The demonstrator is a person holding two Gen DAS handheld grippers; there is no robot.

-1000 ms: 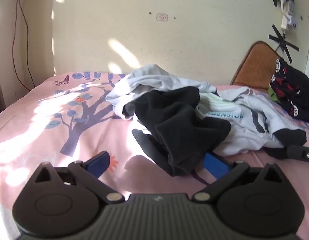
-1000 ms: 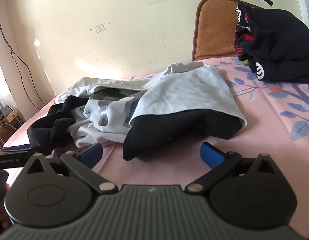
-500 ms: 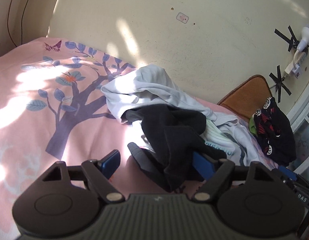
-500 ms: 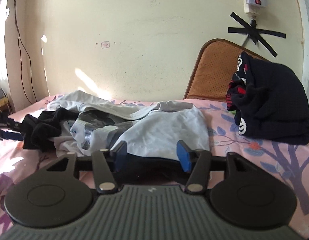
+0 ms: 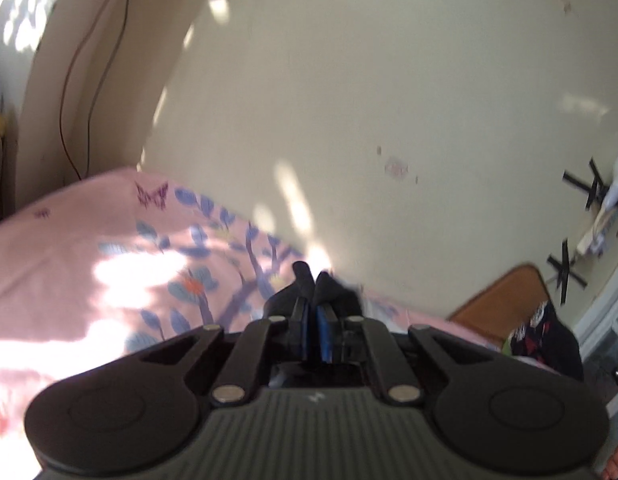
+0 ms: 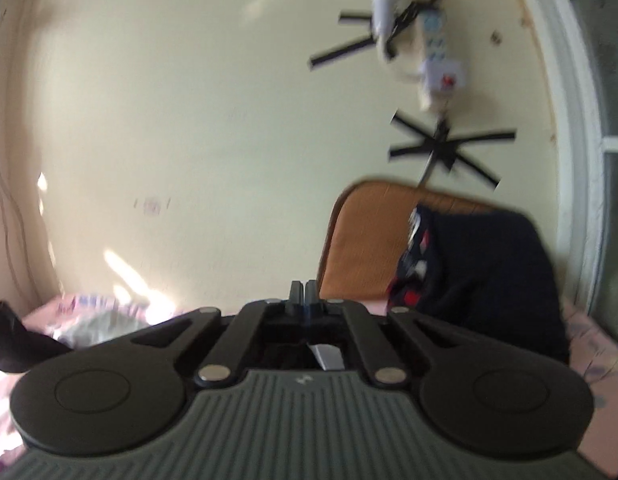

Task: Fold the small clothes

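Left gripper [image 5: 313, 312] clamped on black cloth [image 5: 309, 280] bunched past fingertips; right gripper [image 6: 303, 294] closed, catch beneath unclear; thin pinch risks garment slipping free mid-lift

A: What is sitting nearest the left wrist camera?
B: The left gripper [image 5: 313, 312] is filling the lower middle, and a bunched garment [image 5: 309, 280] is sticking up between its closed fingers. The bedsheet [image 5: 89, 264] is spreading behind and to the left, with the wall [image 5: 369, 80] rising beyond it.

A: And on the right?
B: A cushion [image 5: 497, 304] is leaning against the wall at far right, with a pile of clothes [image 5: 545, 340] lying before it.

A: How is the right wrist view lying?
B: The right gripper [image 6: 303, 292] is sitting low in the middle, the cushion [image 6: 361, 248] standing behind it, the pile [image 6: 489, 280] resting at its right, and a power strip [image 6: 437, 52] hanging on the wall above.
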